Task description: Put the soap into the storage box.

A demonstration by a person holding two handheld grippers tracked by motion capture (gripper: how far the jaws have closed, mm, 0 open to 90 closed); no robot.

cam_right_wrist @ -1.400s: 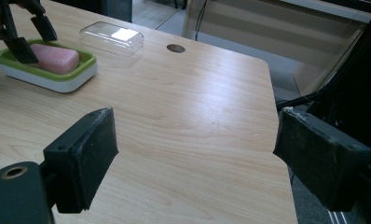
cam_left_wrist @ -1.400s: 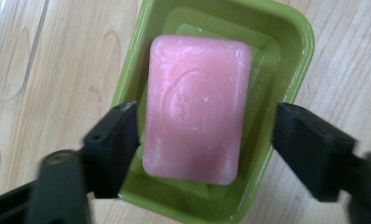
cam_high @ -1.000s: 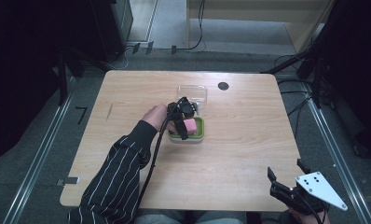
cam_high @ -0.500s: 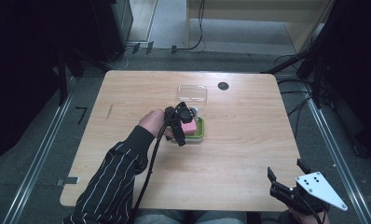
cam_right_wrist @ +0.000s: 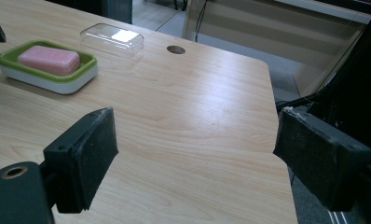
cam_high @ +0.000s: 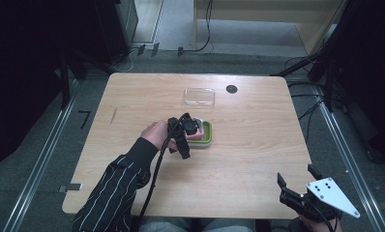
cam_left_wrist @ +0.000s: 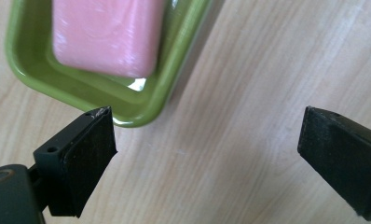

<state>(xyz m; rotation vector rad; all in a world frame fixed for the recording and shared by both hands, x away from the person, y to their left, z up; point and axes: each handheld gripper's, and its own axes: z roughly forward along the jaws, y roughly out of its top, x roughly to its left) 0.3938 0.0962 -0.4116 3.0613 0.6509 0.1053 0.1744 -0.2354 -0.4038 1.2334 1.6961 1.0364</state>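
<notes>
A pink soap bar (cam_left_wrist: pixel 106 35) lies in a green soap dish (cam_left_wrist: pixel 30 77) near the table's middle. In the high view the dish (cam_high: pixel 208 131) and soap (cam_high: pixel 196 136) are partly hidden by my left gripper (cam_high: pixel 183 145), which hovers just off the dish's near-left corner. In its own view my left gripper (cam_left_wrist: pixel 207 126) is open, with bare wood between the jaws. My right gripper (cam_high: pixel 295 175) hangs open off the table's near-right corner. In its own view my right gripper (cam_right_wrist: pixel 195 130) holds nothing, and the soap (cam_right_wrist: pixel 48 59) and dish (cam_right_wrist: pixel 88 64) lie far ahead to the left.
A clear plastic lid (cam_high: pixel 199 96) rests behind the dish, also seen as the lid (cam_right_wrist: pixel 111 39) from the right gripper. A round cable hole (cam_high: pixel 231 89) sits at the back right of the lid. The table edge (cam_right_wrist: pixel 277 121) drops off to the right.
My left gripper has drawn back from over the dish toward the near left. The soap rests in the dish. The right gripper has not moved.
</notes>
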